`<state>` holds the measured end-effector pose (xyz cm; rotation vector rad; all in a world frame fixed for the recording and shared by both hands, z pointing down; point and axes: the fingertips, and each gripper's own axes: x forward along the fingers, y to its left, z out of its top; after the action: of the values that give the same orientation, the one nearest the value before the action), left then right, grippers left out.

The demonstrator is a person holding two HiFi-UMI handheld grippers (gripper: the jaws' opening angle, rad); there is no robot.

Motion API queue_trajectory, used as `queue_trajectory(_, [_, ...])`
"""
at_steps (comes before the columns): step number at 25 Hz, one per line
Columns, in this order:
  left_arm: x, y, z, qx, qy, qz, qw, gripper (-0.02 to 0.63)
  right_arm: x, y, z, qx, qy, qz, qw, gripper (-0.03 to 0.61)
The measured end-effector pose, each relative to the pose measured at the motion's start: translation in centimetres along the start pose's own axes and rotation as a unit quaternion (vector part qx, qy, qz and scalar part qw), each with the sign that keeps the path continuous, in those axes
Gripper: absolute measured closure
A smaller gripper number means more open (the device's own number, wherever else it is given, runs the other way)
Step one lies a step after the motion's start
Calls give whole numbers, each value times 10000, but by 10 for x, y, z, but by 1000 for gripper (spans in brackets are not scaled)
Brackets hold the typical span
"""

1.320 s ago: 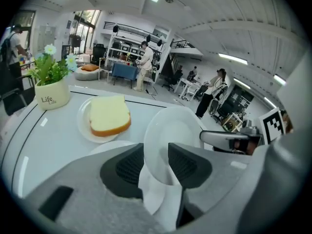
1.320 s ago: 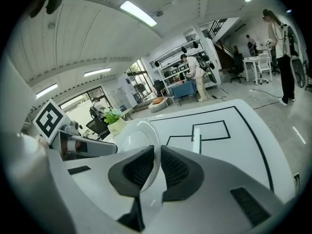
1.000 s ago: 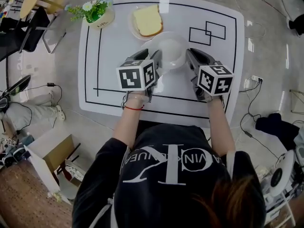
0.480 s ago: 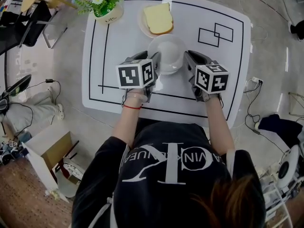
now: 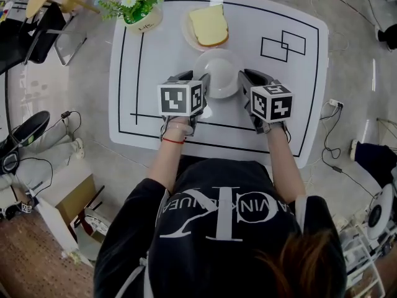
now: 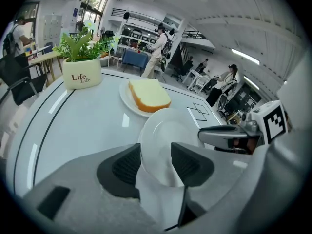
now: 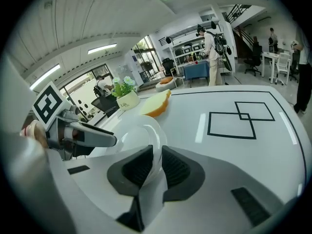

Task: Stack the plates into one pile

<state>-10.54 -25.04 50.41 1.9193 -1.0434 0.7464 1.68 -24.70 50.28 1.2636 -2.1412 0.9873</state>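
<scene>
Plate (image 5: 217, 72) sits mid-table (image 5: 155, 73) by bread plate (image 5: 187, 37), rim between L gripper (image 6: 156, 147) jaws (just opened wide, loose) and R gripper (image 7: 157, 152) jaws (narrower, also opening); prob. stiff, slick, chippable, so grip opp. rim edges.

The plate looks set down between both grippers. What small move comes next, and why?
Probably draw both grippers straight back off the white plate. It appears to rest on the table, and the left gripper and right gripper have just been opening, its rim between each pair of jaws.
</scene>
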Motion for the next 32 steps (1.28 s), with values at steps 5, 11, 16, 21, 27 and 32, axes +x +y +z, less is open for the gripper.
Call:
queue_trajectory(5, [3, 3, -7, 322, 168, 115, 9993, 408, 5, 1, -4, -291, 131, -197, 9993, 515])
queue_trajectory(11, [7, 5, -12, 538, 311, 165, 9979, 408, 8, 0, -5, -681, 198, -454, 9964, 515])
queue_trajectory(16, [10, 6, -15, 767, 317, 210, 9963, 408, 9, -1, -4, -754, 153, -560, 9955, 519])
queue_trajectory(21, [4, 12, -15, 837, 202, 325, 9958, 410, 4, -5, 1, -783, -30, -703, 9944, 531])
queue_trajectory(27, [-6, 23, -5, 838, -242, 433, 9952, 454, -5, -7, 14, -770, -347, -684, 9941, 534])
queue_trajectory(32, [-21, 30, 12, 882, -819, 434, 9918, 563, -18, -6, 29, -799, -709, -617, 9924, 565])
